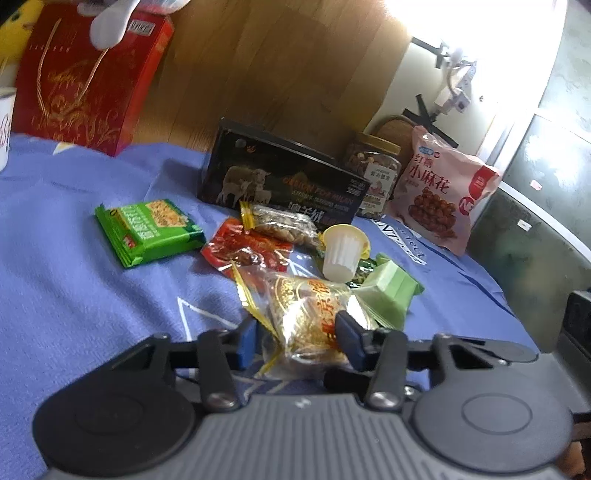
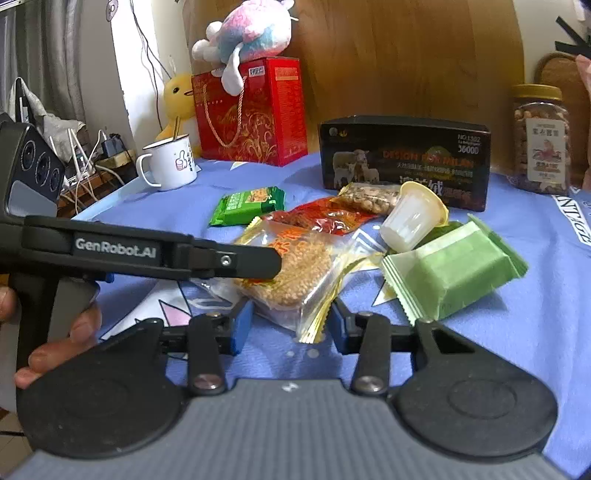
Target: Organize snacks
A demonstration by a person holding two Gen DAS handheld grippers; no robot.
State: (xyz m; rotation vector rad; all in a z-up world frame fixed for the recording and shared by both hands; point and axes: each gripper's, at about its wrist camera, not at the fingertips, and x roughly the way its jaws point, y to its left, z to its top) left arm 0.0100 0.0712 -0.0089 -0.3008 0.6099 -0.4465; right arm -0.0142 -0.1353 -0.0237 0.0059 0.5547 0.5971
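A pile of snacks lies on the blue cloth (image 1: 74,258). A clear bag with a golden grain cake (image 1: 310,314) lies between the open fingers of my left gripper (image 1: 301,341), near the pads. The same bag (image 2: 295,266) lies just ahead of my open right gripper (image 2: 286,325), its corner between the fingers. The left gripper's arm (image 2: 147,254) crosses the right wrist view from the left. Around the bag are a light green packet (image 2: 458,269), a white jelly cup (image 2: 410,218), a red packet (image 2: 325,218), a nut packet (image 2: 369,197) and a dark green packet (image 2: 247,205).
A black box (image 2: 406,158) stands behind the pile, with a nut jar (image 2: 541,140) and a pink bag (image 1: 443,192) to its right. A red gift box (image 2: 255,110) with a plush toy (image 2: 243,33) and a white mug (image 2: 170,162) stand at the back left.
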